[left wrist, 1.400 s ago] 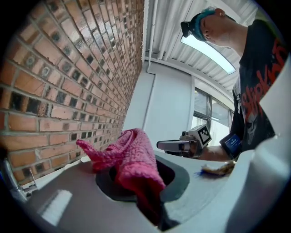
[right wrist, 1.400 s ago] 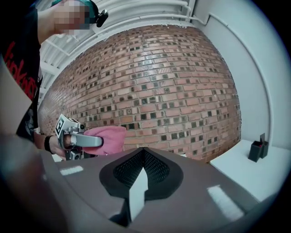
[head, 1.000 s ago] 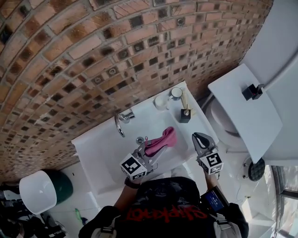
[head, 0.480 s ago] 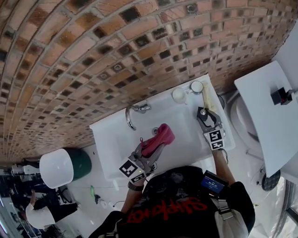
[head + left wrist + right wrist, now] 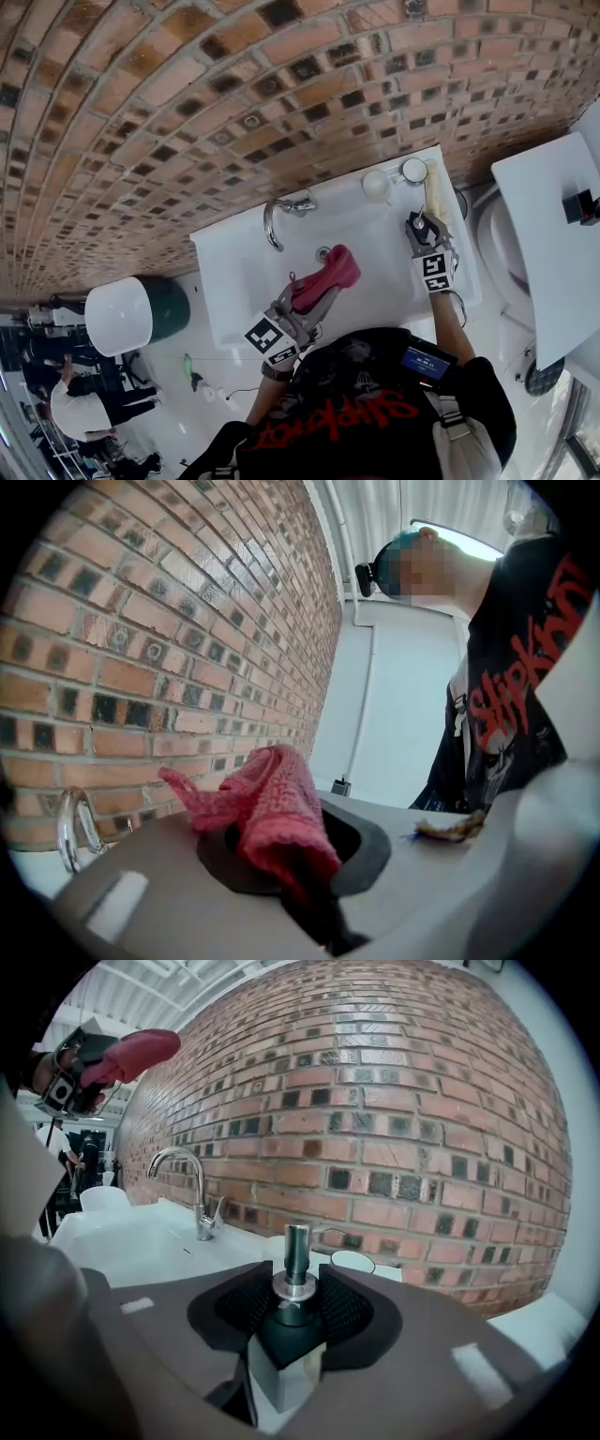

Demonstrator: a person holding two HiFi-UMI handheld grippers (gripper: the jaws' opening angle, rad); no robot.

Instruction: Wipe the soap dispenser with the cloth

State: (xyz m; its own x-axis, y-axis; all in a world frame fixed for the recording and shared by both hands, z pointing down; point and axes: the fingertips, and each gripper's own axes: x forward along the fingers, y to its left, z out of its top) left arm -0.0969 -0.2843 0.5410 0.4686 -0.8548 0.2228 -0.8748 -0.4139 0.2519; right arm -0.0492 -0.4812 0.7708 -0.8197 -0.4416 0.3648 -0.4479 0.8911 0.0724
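Note:
A black and silver soap dispenser [image 5: 297,1283] with a chrome pump stands at the sink's right end. My right gripper [image 5: 295,1314] is closing round it, and its meshed pads [image 5: 345,1312] lie against the black shoulder on both sides. In the head view that right gripper [image 5: 421,228] covers most of the dispenser. Over the basin, my left gripper [image 5: 302,300] is shut on a pink cloth [image 5: 328,270], which bunches out past the jaws [image 5: 272,808]. The cloth [image 5: 131,1054] also shows high at the left in the right gripper view, well away from the dispenser.
The white sink [image 5: 234,272] sits against a brick wall, with a chrome tap [image 5: 277,220] at its back. Two white cups [image 5: 376,184] stand behind the dispenser. A white toilet [image 5: 548,234] is to the right, and a white-lidded bin [image 5: 117,316] to the left.
My right gripper dropped from in front of the sink to the dispenser and opened round it. The left gripper with the cloth barely shifted. The head camera swung left.

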